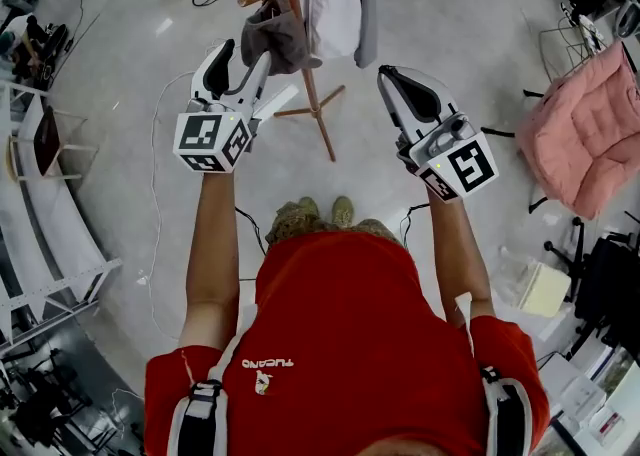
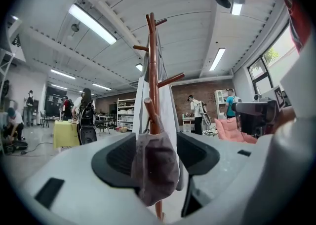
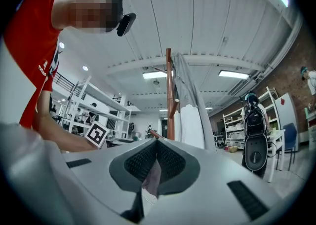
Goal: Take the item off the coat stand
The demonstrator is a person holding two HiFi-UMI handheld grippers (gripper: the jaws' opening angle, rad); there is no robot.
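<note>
A grey-brown cap (image 1: 275, 36) hangs on a low peg of the wooden coat stand (image 1: 318, 104). My left gripper (image 1: 245, 52) is up at that peg, its jaws spread on either side of the cap. In the left gripper view the cap (image 2: 155, 167) dangles between the two dark pads, which stand apart from it. A white garment (image 2: 170, 110) hangs higher on the stand (image 2: 153, 71). My right gripper (image 1: 385, 72) is held to the right of the stand with its jaws together and nothing gripped. In the right gripper view the gripper (image 3: 157, 141) faces the pole (image 3: 169, 95).
A pink padded chair (image 1: 585, 139) stands at the right and white shelving (image 1: 50, 234) at the left. Cables (image 1: 155, 174) trail over the floor. The stand's wooden feet (image 1: 310, 109) spread just ahead of the person's shoes. Several people and a yellow table (image 2: 66, 134) are in the background.
</note>
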